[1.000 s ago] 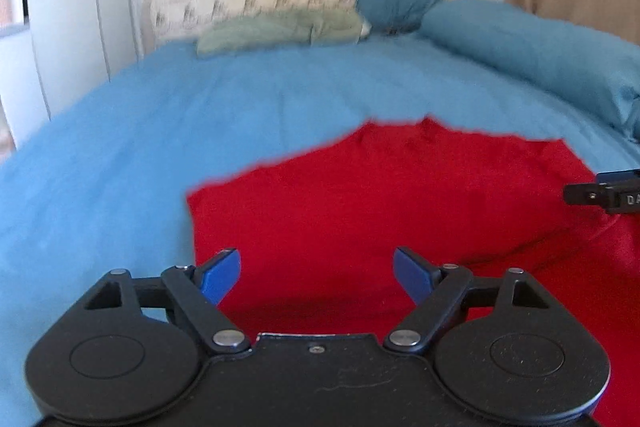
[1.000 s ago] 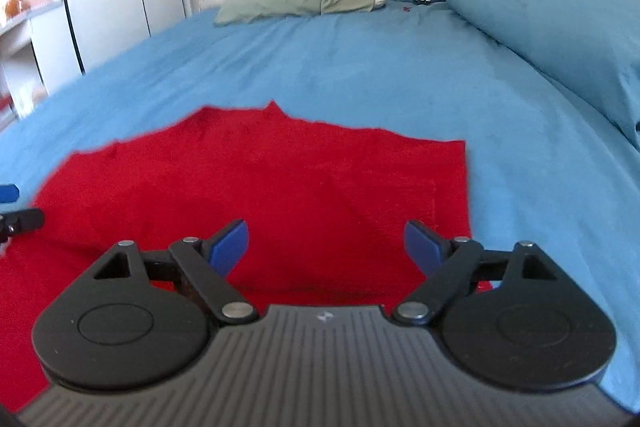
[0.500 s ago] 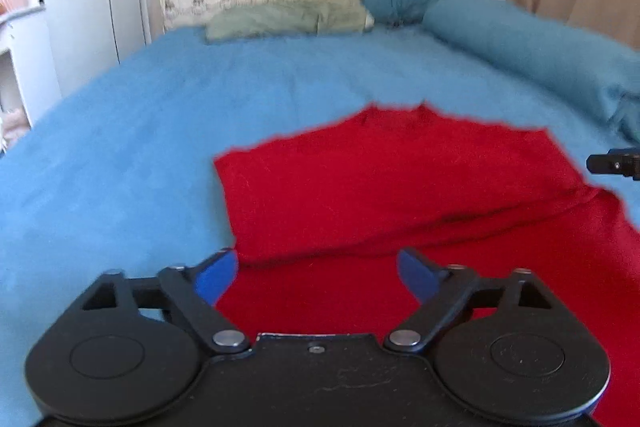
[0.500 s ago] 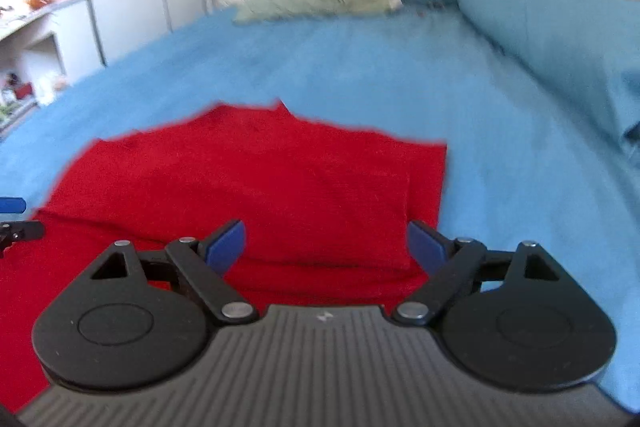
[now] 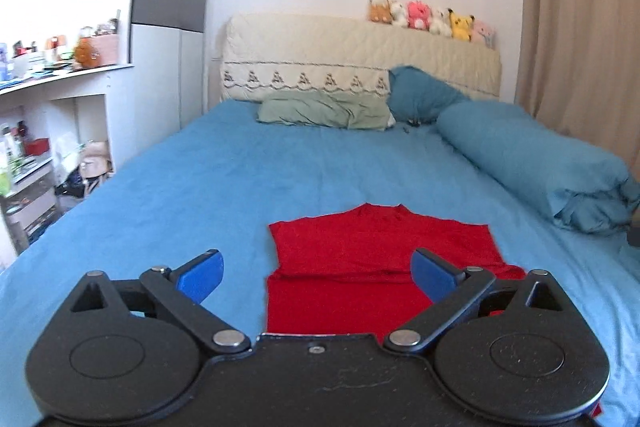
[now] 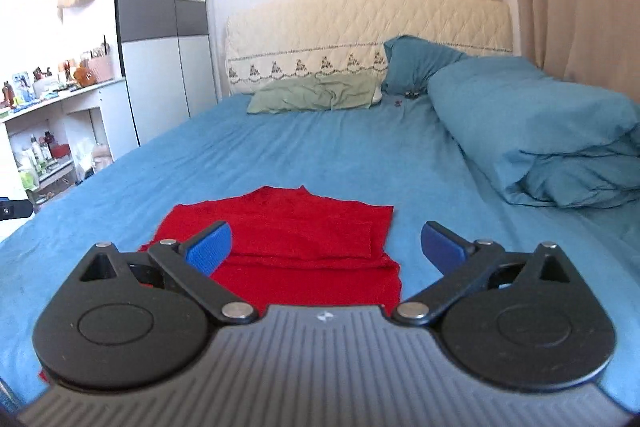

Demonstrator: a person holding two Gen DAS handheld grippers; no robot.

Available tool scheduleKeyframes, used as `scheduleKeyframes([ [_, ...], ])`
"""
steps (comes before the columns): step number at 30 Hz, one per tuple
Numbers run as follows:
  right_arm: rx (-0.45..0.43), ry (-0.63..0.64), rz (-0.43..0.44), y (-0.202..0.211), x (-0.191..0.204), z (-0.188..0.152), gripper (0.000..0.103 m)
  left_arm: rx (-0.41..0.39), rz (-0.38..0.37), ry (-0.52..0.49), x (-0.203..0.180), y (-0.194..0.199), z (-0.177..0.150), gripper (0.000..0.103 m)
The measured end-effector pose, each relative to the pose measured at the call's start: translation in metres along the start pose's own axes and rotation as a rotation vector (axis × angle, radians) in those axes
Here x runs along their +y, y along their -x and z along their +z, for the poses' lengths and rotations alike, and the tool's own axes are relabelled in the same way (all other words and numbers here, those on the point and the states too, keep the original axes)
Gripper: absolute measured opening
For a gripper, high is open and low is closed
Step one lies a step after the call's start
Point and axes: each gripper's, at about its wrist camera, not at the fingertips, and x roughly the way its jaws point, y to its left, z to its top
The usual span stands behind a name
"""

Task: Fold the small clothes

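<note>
No readable words, brand names or numbers appear in either view. The only mark is a small white angular emblem, too small to read, at bottom centre on the ribbed grey housing of the right gripper (image 6: 325, 254).

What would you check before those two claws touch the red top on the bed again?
1. Left gripper open and holding nothing: ok.
2. Right gripper open and holding nothing: ok.
3. Red top lying on the blue sheet, one layer folded over another: ok.
4. Fold edge straight across the top: ok, roughly; slight wrinkles show.
5. Near edge of the top visible for the next grasp: not ok, both gripper bodies hide it.
6. Rolled blue duvet and green pillow apart from the top: ok.
</note>
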Motion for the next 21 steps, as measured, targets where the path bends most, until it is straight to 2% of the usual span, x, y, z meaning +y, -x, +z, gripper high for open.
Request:
scheduleKeyframes([
  [4,0.024,0.005,-0.005,0.039,0.007,-0.022,0.103,0.013,0.020,0.041,-0.004,0.035,-0.022,0.102],
  [10,0.081,-0.028,-0.030,0.072,0.012,-0.079,0.103,0.087,0.062,0.119,-0.001,0.051,-0.080,0.101],
  [14,0.122,-0.075,-0.070,0.068,0.008,-0.119,0.103,0.152,0.075,0.129,0.001,0.044,-0.121,0.098],
  [18,0.195,-0.105,-0.111,0.048,0.001,-0.152,0.103,0.241,0.086,0.131,0.002,0.022,-0.151,0.086],
  [21,0.236,-0.139,-0.138,0.039,-0.007,-0.170,0.103,0.277,0.105,0.123,0.004,0.007,-0.164,0.079],
])
